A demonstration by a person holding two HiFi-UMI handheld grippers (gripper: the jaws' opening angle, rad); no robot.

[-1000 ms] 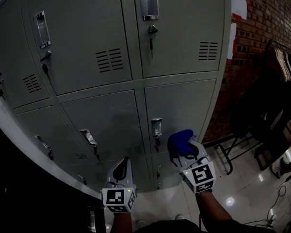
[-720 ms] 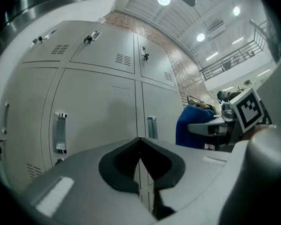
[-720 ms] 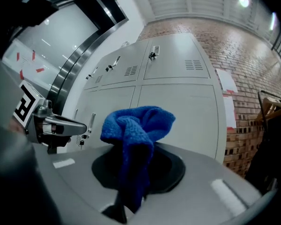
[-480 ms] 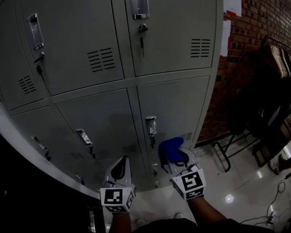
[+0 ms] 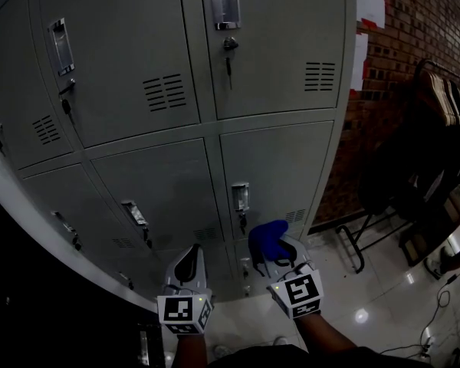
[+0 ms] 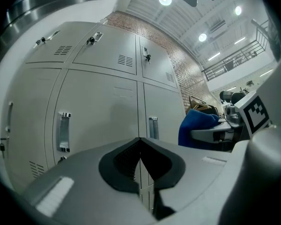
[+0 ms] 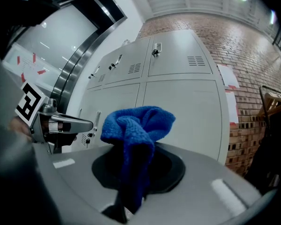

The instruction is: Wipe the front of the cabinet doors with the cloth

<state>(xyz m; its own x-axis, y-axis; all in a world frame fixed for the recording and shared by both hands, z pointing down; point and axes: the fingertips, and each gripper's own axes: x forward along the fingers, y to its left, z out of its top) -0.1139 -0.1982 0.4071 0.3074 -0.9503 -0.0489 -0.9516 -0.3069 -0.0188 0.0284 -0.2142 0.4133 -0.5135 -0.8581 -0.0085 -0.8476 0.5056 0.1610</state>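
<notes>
- The right gripper [image 5: 278, 245] has its jaws clamped on a fuzzy blue cloth [image 7: 136, 123]. A bunched wad pokes out front, probably so fabric and not plastic meets the metal.
- The cloth sits low, near the bottom grey metal cabinet doors [image 5: 280, 163]. I can't tell if it's touching.
- The left gripper [image 5: 188, 256] is pinched together on nothing, parked alongside.
- There's plenty of door up and to the left. Watch the silver latch handle [image 5: 240, 198], and the red brick wall [image 5: 437, 21] beyond the cabinet's right edge.

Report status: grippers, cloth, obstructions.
Left gripper shut, empty. Right gripper shut on blue cloth. Cloth appears short of the cabinet doors. Nothing between.
</notes>
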